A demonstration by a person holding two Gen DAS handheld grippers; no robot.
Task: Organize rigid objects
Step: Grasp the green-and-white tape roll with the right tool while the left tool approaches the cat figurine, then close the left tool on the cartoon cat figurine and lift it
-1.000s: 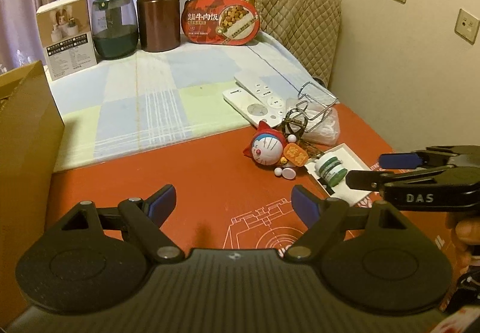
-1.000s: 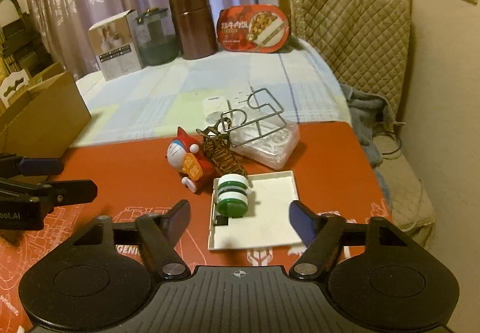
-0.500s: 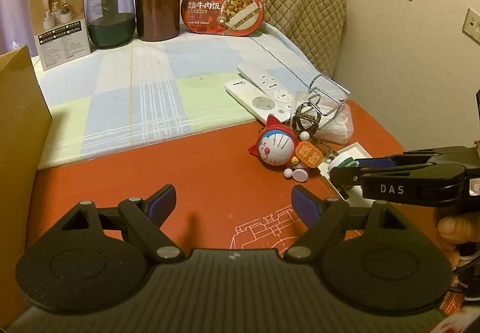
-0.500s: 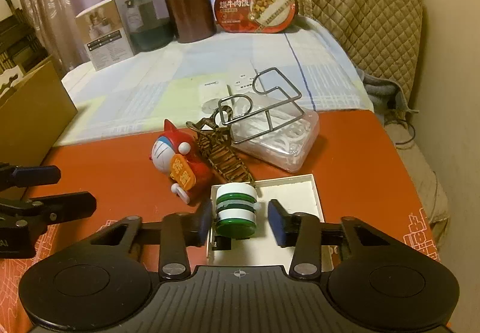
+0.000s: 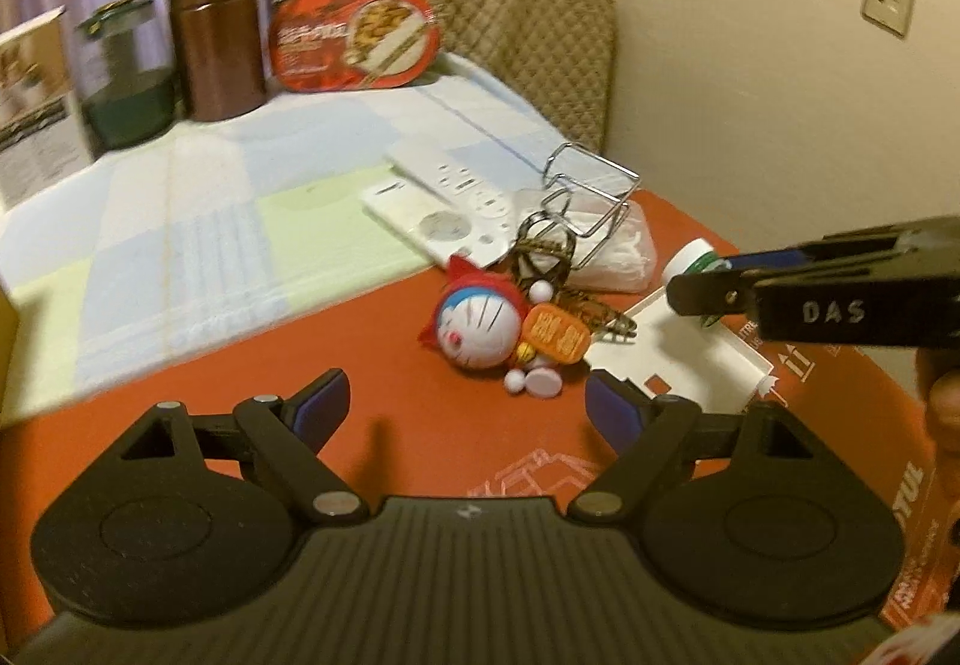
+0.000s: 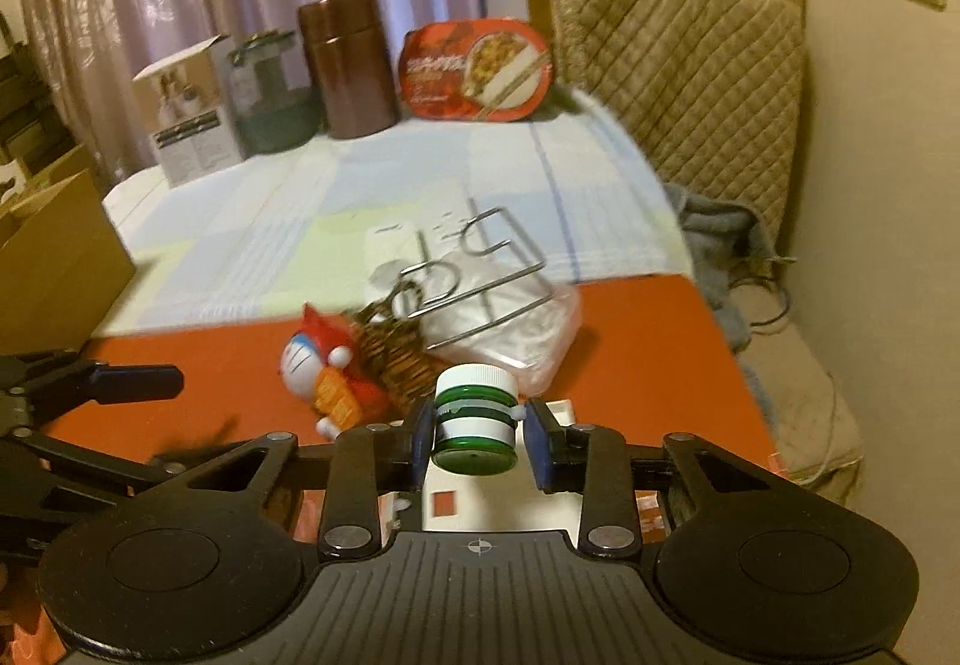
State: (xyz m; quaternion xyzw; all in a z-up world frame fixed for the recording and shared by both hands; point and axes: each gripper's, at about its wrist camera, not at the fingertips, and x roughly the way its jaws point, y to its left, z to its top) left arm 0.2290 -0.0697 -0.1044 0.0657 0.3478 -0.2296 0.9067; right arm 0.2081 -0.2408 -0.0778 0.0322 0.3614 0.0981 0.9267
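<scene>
My right gripper [image 6: 479,437] is shut on a small green and white bottle [image 6: 475,422] and holds it above a white tray [image 6: 444,503]. In the left wrist view the right gripper [image 5: 714,281] holds the bottle [image 5: 693,257] over that tray [image 5: 690,353]. My left gripper [image 5: 465,407] is open and empty, low over the red table, short of a Doraemon toy [image 5: 480,320]. The toy also shows in the right wrist view [image 6: 327,365], beside a brown woven keychain [image 6: 396,353].
A wire rack [image 5: 591,197] rests on a clear plastic box [image 5: 618,257]. Two white remotes [image 5: 444,203] lie on the checked cloth. A brown canister [image 5: 216,44], a glass jar [image 5: 123,77], a food box [image 5: 357,35] and a carton [image 5: 36,95] stand at the back. A cardboard box [image 6: 54,269] is left.
My right gripper closed on the green and white bottle and lifted it off the white tray. My left gripper moved a little closer to the toy and stayed open.
</scene>
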